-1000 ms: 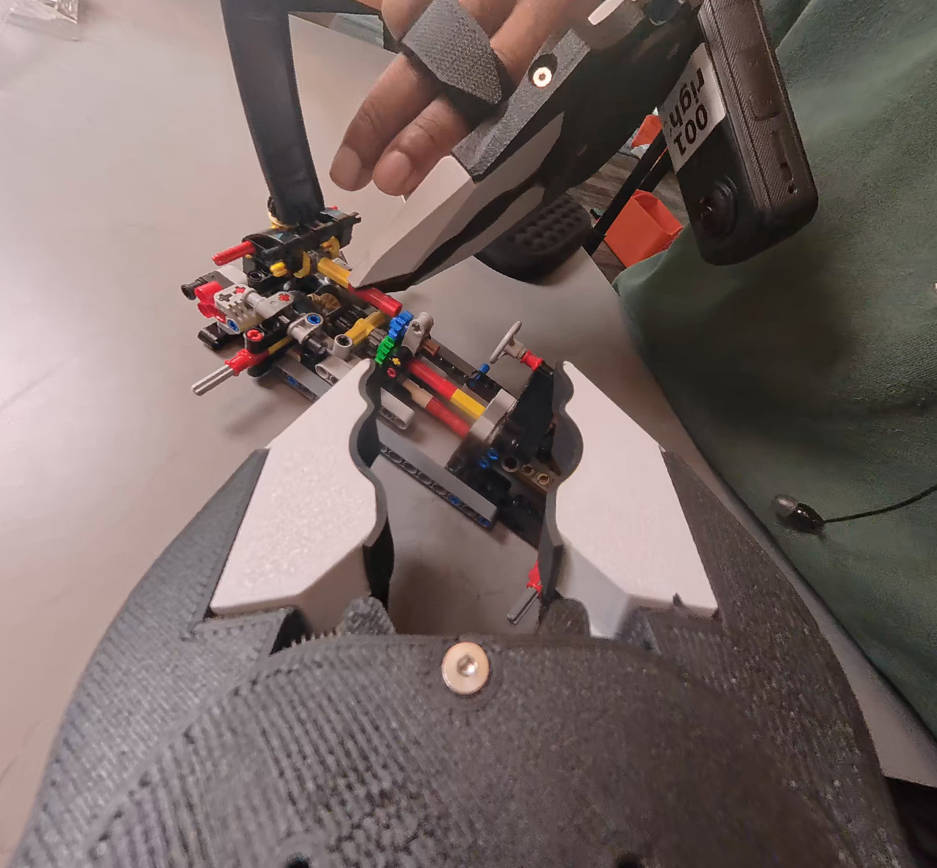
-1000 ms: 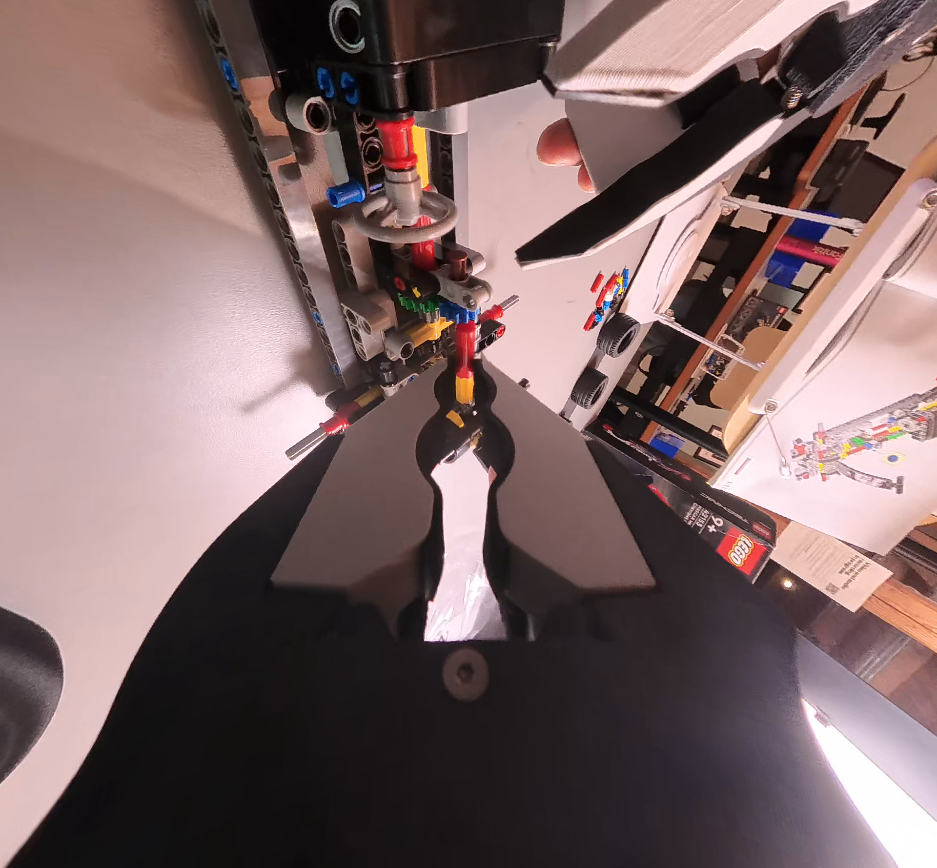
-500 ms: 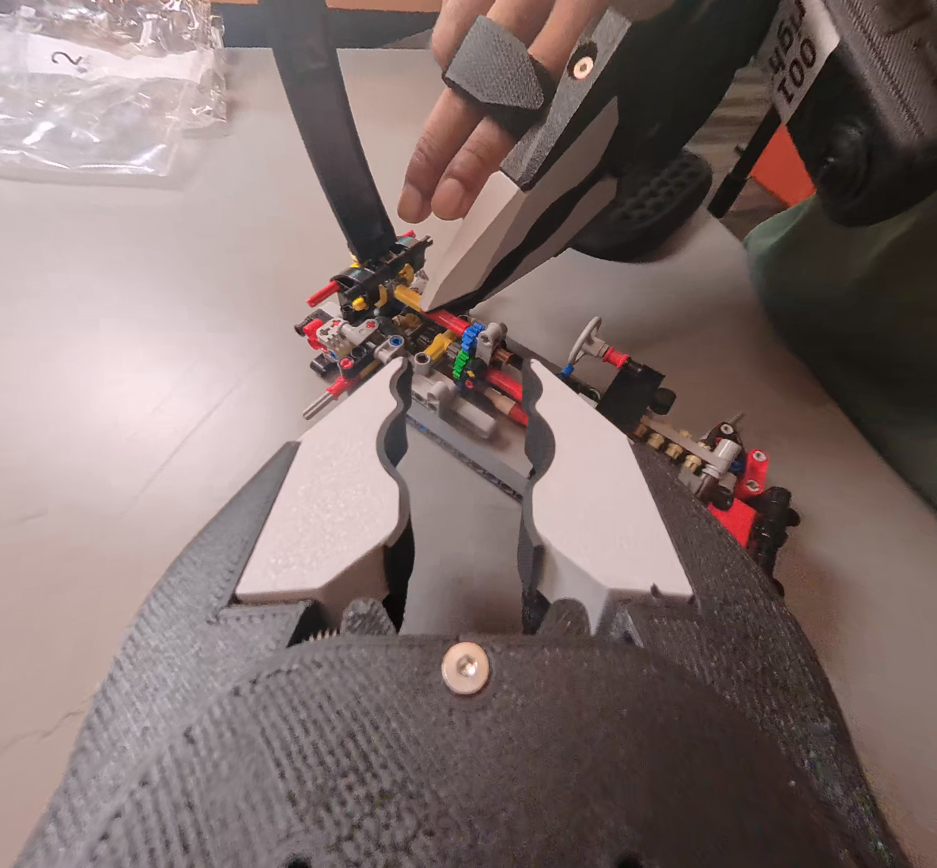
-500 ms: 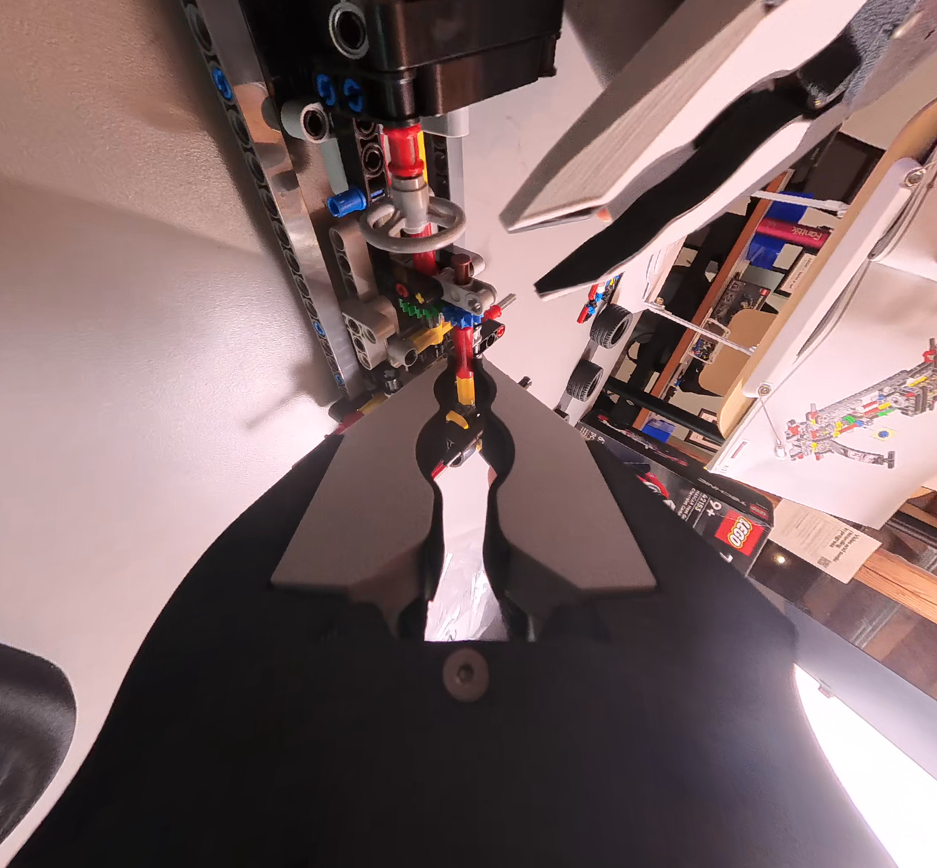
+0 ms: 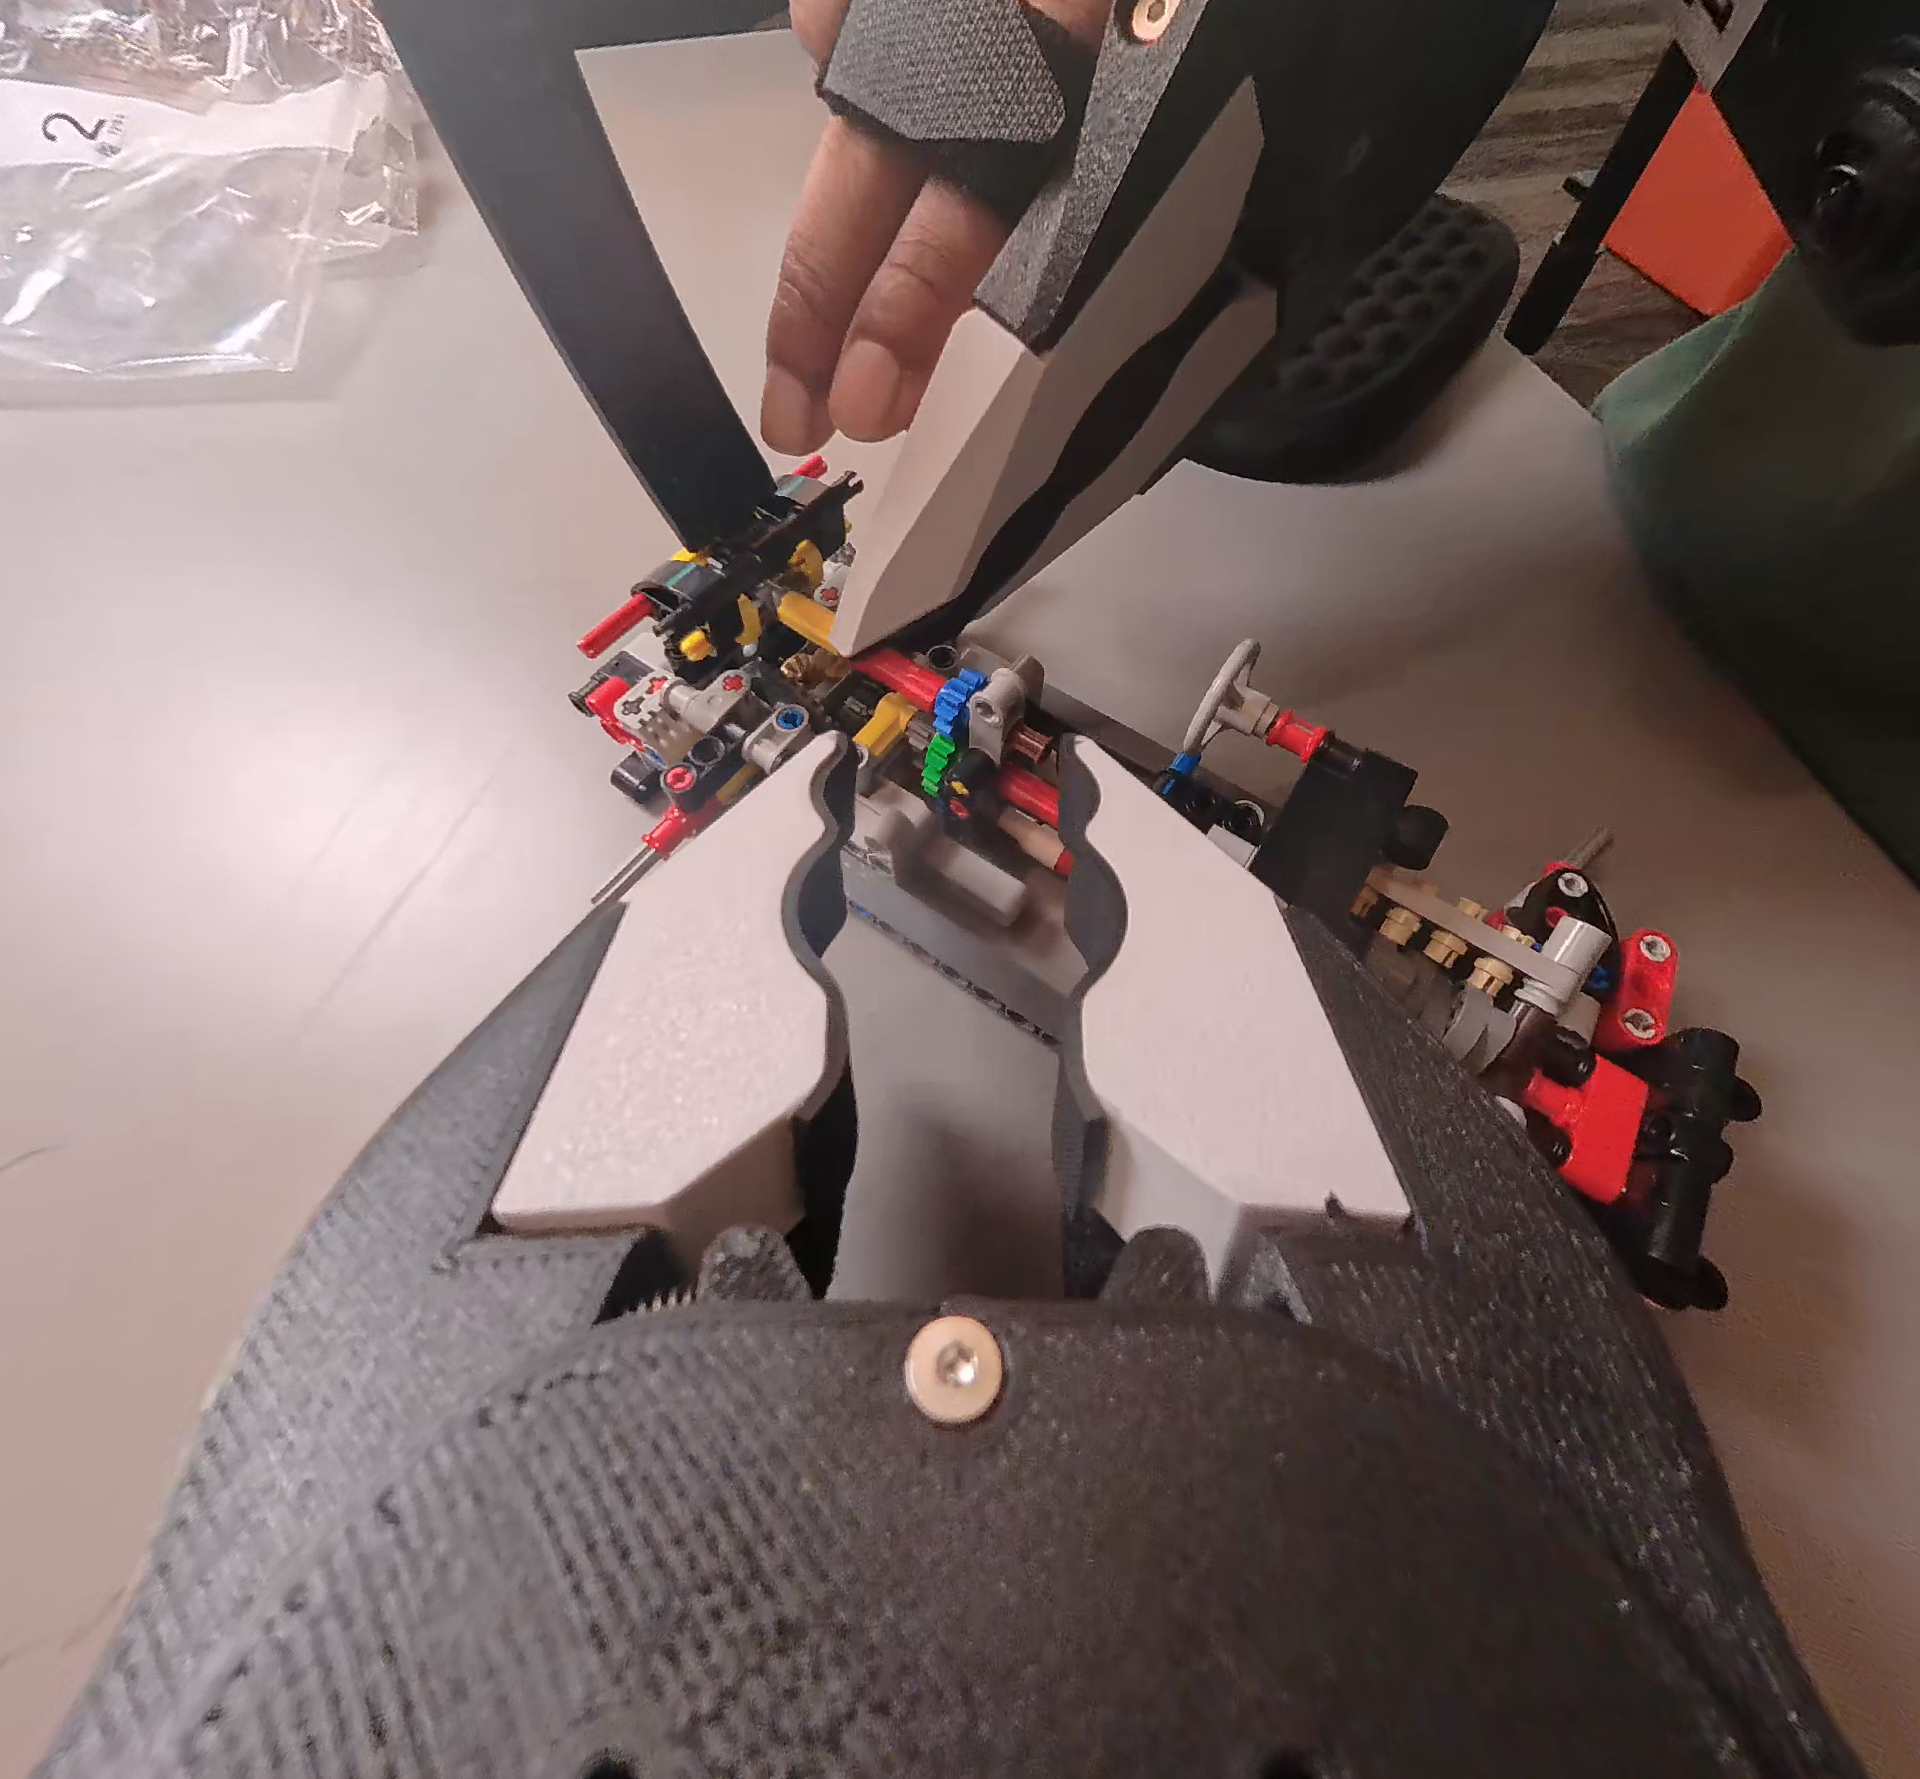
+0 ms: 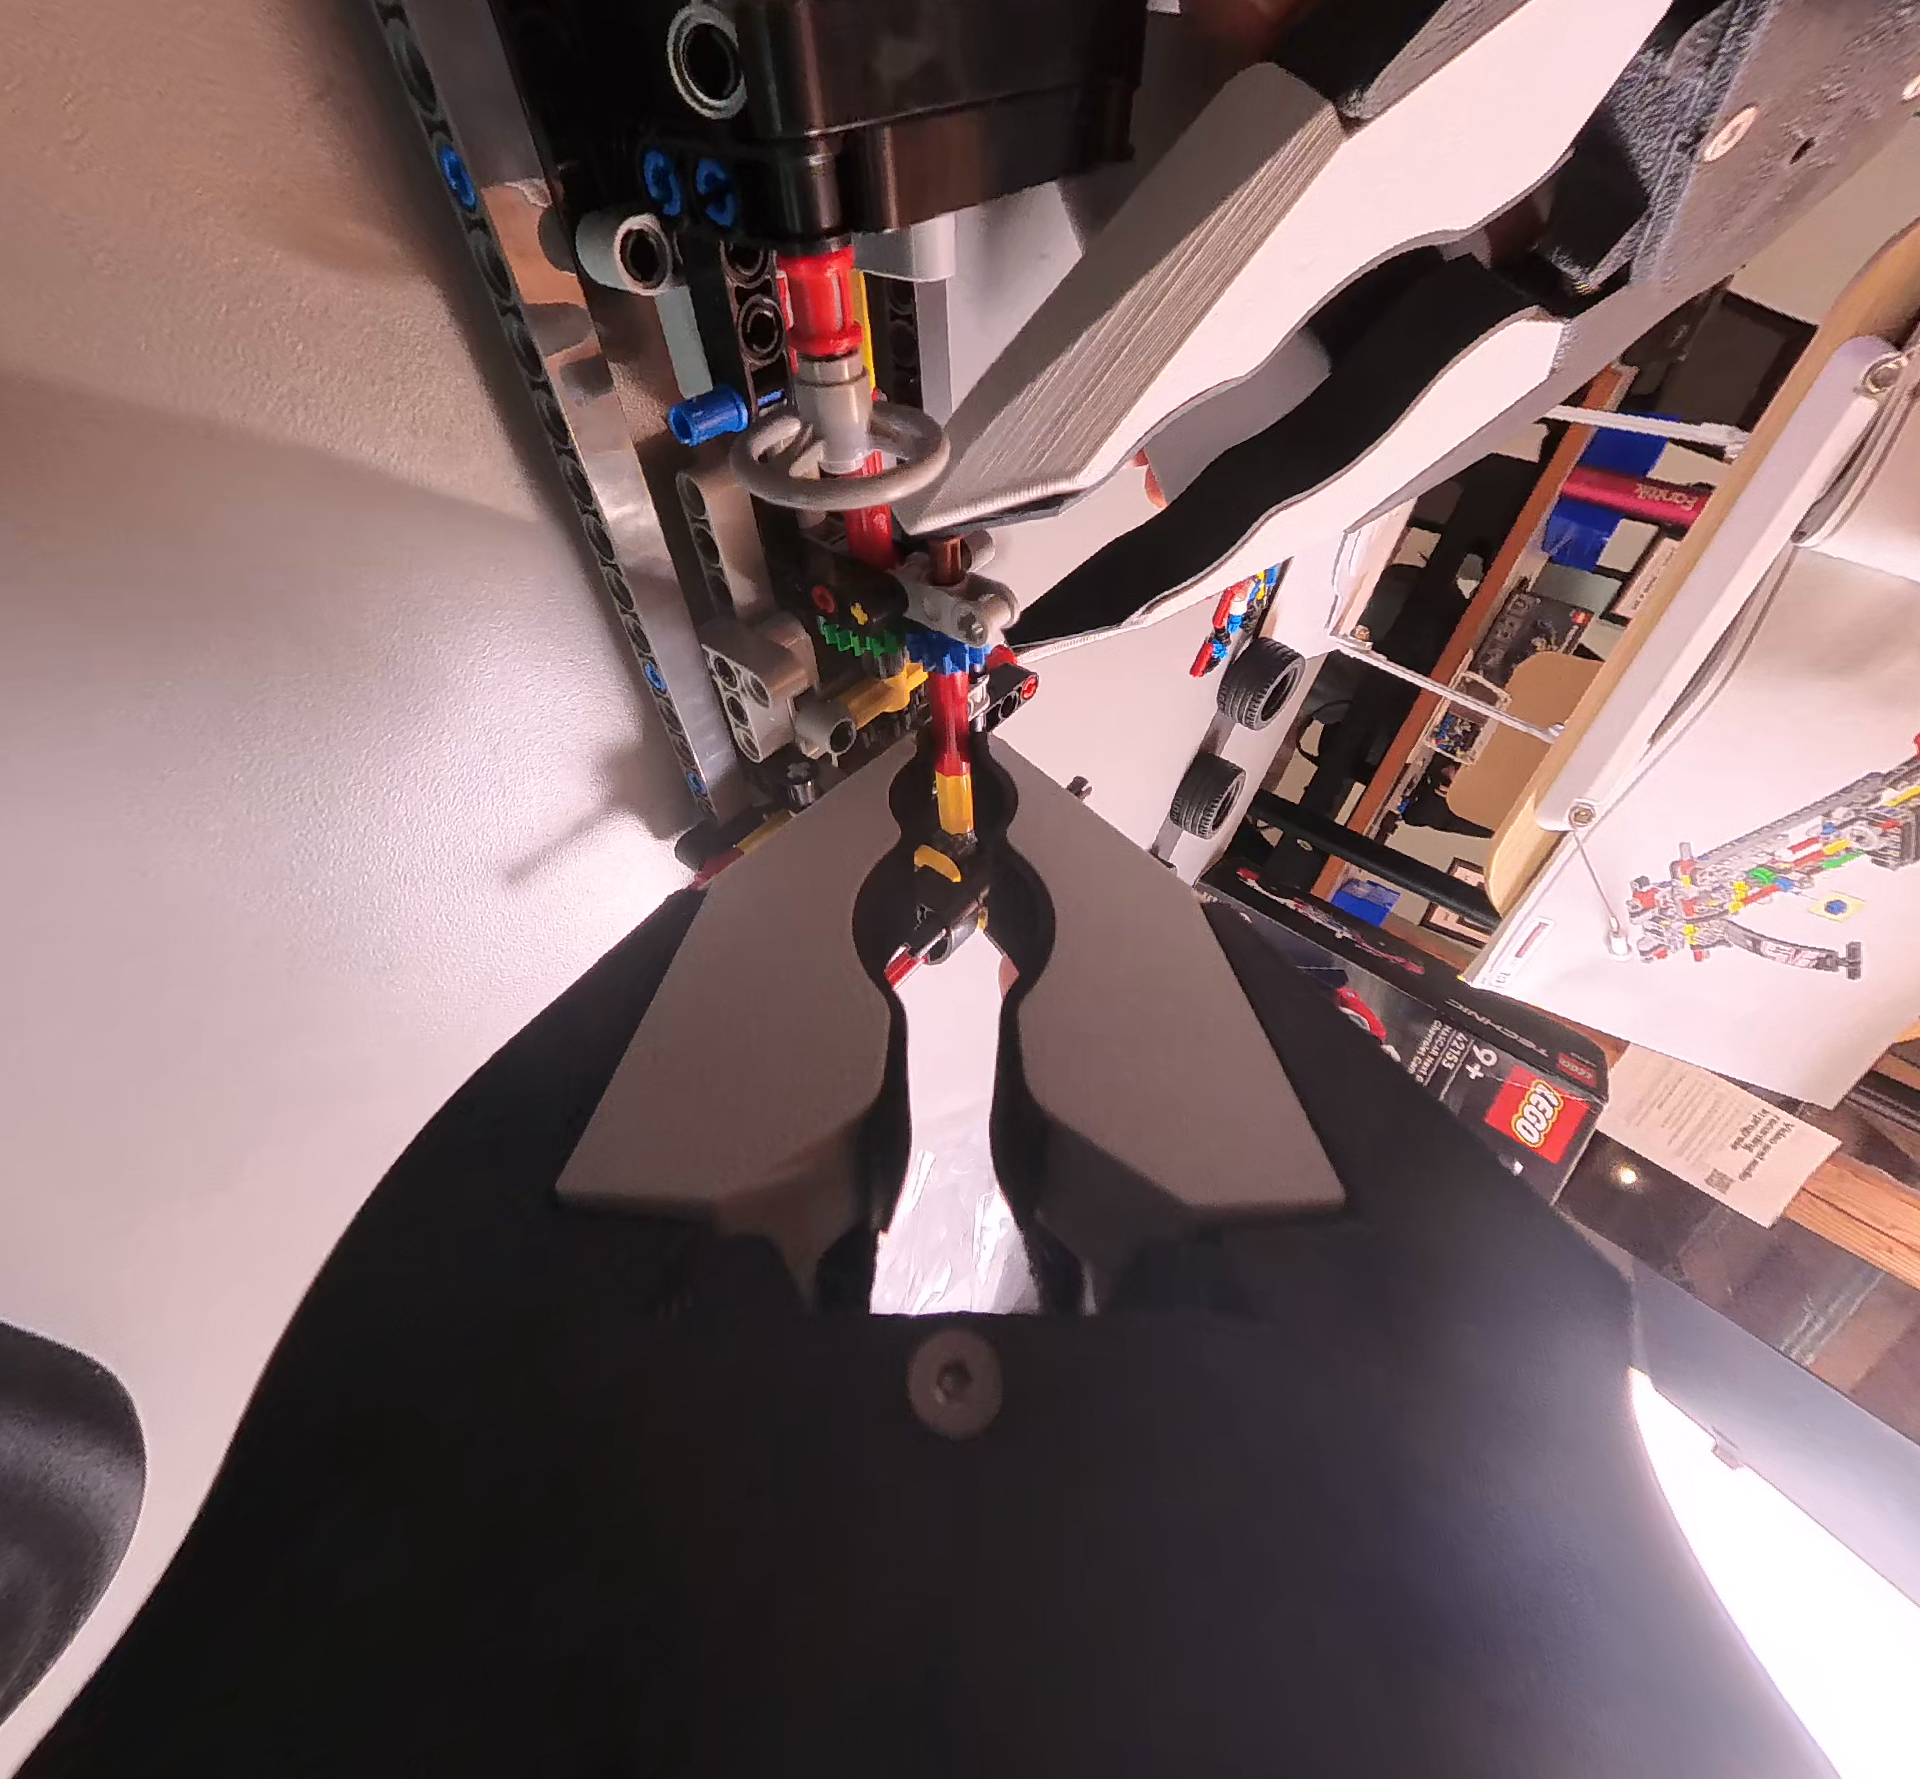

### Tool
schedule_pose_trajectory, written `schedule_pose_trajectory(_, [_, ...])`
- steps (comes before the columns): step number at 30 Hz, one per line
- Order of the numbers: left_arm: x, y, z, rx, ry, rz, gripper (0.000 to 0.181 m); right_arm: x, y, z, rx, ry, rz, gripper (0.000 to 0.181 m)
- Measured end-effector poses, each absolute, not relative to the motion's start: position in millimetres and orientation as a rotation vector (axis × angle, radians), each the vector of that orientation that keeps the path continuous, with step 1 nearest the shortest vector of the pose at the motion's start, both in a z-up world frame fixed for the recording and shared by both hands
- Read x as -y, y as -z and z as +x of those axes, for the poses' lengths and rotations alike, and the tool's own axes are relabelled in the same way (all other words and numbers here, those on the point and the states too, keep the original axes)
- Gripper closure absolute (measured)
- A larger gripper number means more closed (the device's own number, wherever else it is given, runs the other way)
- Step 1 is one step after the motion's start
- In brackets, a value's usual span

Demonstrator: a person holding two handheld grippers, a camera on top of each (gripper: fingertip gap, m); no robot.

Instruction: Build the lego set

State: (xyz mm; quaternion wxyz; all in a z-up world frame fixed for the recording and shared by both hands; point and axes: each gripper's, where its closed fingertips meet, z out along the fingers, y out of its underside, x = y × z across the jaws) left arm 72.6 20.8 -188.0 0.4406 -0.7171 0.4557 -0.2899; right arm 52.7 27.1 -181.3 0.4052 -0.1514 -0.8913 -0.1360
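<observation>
A long lego chassis point(image 5: 1226, 825) of grey beams, red axles, gears and a grey steering wheel point(image 5: 1231, 701) lies on the grey table point(image 5: 260, 794). My left gripper point(image 5: 951, 763) has its jaws narrowed around the chassis's middle, against the grey block and red axles by the gears. My right gripper point(image 5: 862, 633), held by a hand point(image 5: 873, 275), comes from the upper right and is shut on the chassis's front end. In the right wrist view the right gripper point(image 6: 951, 773) pinches a red and yellow axle point(image 6: 951, 784). The left gripper point(image 6: 977, 586) straddles the gears beyond it.
Clear plastic bags point(image 5: 156, 171) lie at the far left. A black slanted bar point(image 5: 561, 223) reaches down to the chassis front. A large black tyre point(image 5: 1351, 327) lies behind. The right wrist view shows two small tyres point(image 6: 1257, 690), a lego box point(image 6: 1507, 1095) and an instruction sheet point(image 6: 1766, 846). The grippers are tip to tip, or close to it. The black slanted bar point(image 5: 561, 223) is about 9 centimeters from both grippers' fingertips.
My left gripper has left the chassis's rear seat end, moved forward to its middle, and its jaws have narrowed. The right gripper has stayed shut on the front axle.
</observation>
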Motion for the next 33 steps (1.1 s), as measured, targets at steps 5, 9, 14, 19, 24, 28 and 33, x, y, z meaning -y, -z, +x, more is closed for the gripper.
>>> schedule_pose_trajectory(5, [-21.3, 189.2, 73.9, -1.144, 0.706, -1.78, 0.146, -26.6, 181.1, 52.9, 2.254, 0.333, -0.384, 0.176])
schedule_pose_trajectory(9, [-21.3, 189.7, 74.6, -1.154, 0.7, -1.776, 0.146, -26.3, 182.1, 52.2, 2.261, 0.328, -0.383, 0.176])
schedule_pose_trajectory(14, [-20.1, 190.0, 74.8, -1.171, 0.707, -1.769, 0.149, -26.3, 183.0, 52.1, 2.273, 0.321, -0.38, 0.176])
schedule_pose_trajectory(19, [-17.9, 190.2, 75.8, -1.207, 0.72, -1.75, 0.153, -26.4, 183.5, 52.9, 2.286, 0.305, -0.385, 0.176])
schedule_pose_trajectory(24, [-15.2, 190.8, 77.3, -1.245, 0.746, -1.736, 0.158, -26.7, 184.1, 53.9, 2.306, 0.288, -0.385, 0.176])
schedule_pose_trajectory(28, [-13.5, 191.4, 78.2, -1.272, 0.775, -1.731, 0.16, -26.9, 184.7, 54.8, 2.328, 0.283, -0.374, 0.176])
schedule_pose_trajectory(33, [-12.5, 191.9, 77.9, -1.302, 0.813, -1.726, 0.161, -27.4, 184.9, 55.5, 2.341, 0.279, -0.356, 0.177])
